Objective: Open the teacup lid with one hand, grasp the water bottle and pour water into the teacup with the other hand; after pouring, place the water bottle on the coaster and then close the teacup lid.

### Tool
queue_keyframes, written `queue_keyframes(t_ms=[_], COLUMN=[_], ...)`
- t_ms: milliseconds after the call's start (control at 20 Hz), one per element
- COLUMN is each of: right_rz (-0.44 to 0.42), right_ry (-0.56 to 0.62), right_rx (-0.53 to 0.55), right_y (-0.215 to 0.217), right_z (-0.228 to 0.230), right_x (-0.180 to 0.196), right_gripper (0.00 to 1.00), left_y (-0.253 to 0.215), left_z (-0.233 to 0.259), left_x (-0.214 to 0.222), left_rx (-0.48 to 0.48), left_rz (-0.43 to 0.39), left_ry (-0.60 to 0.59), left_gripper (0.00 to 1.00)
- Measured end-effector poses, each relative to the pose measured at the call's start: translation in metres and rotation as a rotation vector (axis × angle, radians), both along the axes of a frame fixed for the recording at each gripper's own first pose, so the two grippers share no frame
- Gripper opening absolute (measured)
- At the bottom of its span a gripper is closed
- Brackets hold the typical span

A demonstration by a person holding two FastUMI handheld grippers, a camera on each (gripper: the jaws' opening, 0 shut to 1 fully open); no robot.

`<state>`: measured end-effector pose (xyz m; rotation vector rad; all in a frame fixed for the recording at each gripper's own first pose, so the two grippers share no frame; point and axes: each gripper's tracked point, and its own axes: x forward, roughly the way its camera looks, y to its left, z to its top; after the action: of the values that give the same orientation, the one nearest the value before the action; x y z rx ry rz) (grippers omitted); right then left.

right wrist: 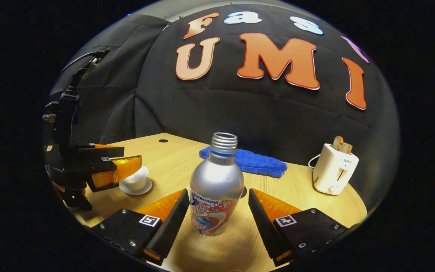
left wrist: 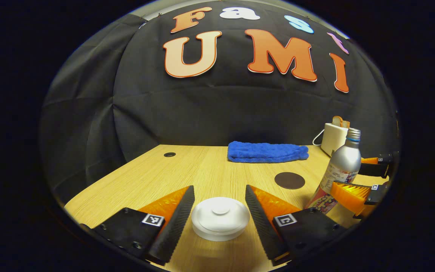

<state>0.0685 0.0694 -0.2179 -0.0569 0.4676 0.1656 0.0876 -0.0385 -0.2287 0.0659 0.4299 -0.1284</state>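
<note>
The white teacup with its lid (left wrist: 220, 217) sits on a saucer on the wooden table (left wrist: 187, 170). It lies between the fingers of my left gripper (left wrist: 219, 190), which is open, with a gap on each side of the lid. The silver water bottle (right wrist: 215, 185), uncapped and upright, stands between the fingers of my right gripper (right wrist: 218, 192), also open. In the left gripper view the bottle (left wrist: 341, 166) stands at the right with the right gripper (left wrist: 355, 177) straddling it. In the right gripper view the left gripper (right wrist: 130, 159) hovers over the teacup (right wrist: 135, 182). A dark round coaster (left wrist: 289, 180) lies just left of the bottle.
A folded blue towel (left wrist: 267, 152) lies at the back of the table. A white toaster (right wrist: 334, 172) holding bread slices stands at the back right. A small dark hole (left wrist: 169, 154) marks the tabletop at the far left.
</note>
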Motion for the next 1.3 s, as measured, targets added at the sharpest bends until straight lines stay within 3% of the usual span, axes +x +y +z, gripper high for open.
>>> queue_keyframes(t_ms=[100, 150, 200, 300, 450, 500, 650, 750, 800, 900, 950, 1000, 1050, 1250, 1300], right_rz=[0.005, 0.007, 0.007, 0.006, 0.009, 0.01, 0.017, 0.008, 0.011, 0.008, 0.007, 0.007, 0.003, 0.002, 0.004], right_ry=[0.019, 0.024, 0.029, 0.038, 0.05, 0.05, 0.055, 0.065, 0.071, 0.084, 0.087, 0.089, 0.089, 0.081, 0.074], right_rx=[0.007, 0.012, 0.014, 0.013, 0.002, -0.005, -0.014, -0.002, 0.008, 0.018, 0.022, 0.023, 0.025, 0.016, 0.007], right_y=[0.0, -0.001, -0.001, 0.0, 0.001, 0.001, 0.003, 0.004, 0.005, 0.004, 0.005, 0.006, 0.005, 0.003, 0.003], right_z=[-0.008, -0.01, -0.012, -0.017, -0.019, -0.02, -0.022, -0.025, -0.025, -0.026, -0.026, -0.026, -0.025, -0.021, -0.018], right_x=[0.002, 0.003, 0.004, 0.006, 0.006, 0.006, 0.006, 0.009, 0.01, 0.012, 0.011, 0.011, 0.012, 0.015, 0.017], right_gripper=[0.94, 0.94, 0.95, 0.95, 0.95, 0.95, 0.95, 0.9, 0.86, 0.83, 0.83, 0.82, 0.82, 0.8, 0.75], left_y=[-0.004, -0.008, -0.009, -0.007, -0.007, -0.009, -0.008, -0.009, -0.004, -0.003, -0.004, -0.002, -0.003, -0.001, 0.0], left_z=[-0.011, -0.015, -0.02, -0.022, -0.021, -0.019, -0.021, -0.02, -0.019, -0.019, -0.017, -0.016, -0.016, -0.007, -0.001], left_x=[0.0, 0.001, 0.002, 0.003, 0.006, 0.006, 0.008, 0.009, 0.008, 0.01, 0.012, 0.013, 0.013, 0.016, 0.017], left_rx=[0.033, 0.032, 0.029, 0.036, 0.035, 0.026, 0.025, 0.018, 0.021, 0.018, 0.011, 0.005, -0.006, -0.025, -0.033], left_rz=[-0.018, -0.027, -0.029, -0.028, -0.032, -0.032, -0.033, -0.032, -0.019, -0.01, -0.009, -0.003, 0.002, 0.019, 0.02], left_ry=[0.032, 0.048, 0.056, 0.063, 0.061, 0.052, 0.052, 0.045, 0.034, 0.031, 0.021, 0.019, 0.014, -0.017, -0.032], left_gripper=[0.82, 0.71, 0.77, 0.64, 0.67, 0.57, 0.57, 0.53, 0.57, 0.37, 0.33, 0.36, 0.29, 0.3, 0.29])
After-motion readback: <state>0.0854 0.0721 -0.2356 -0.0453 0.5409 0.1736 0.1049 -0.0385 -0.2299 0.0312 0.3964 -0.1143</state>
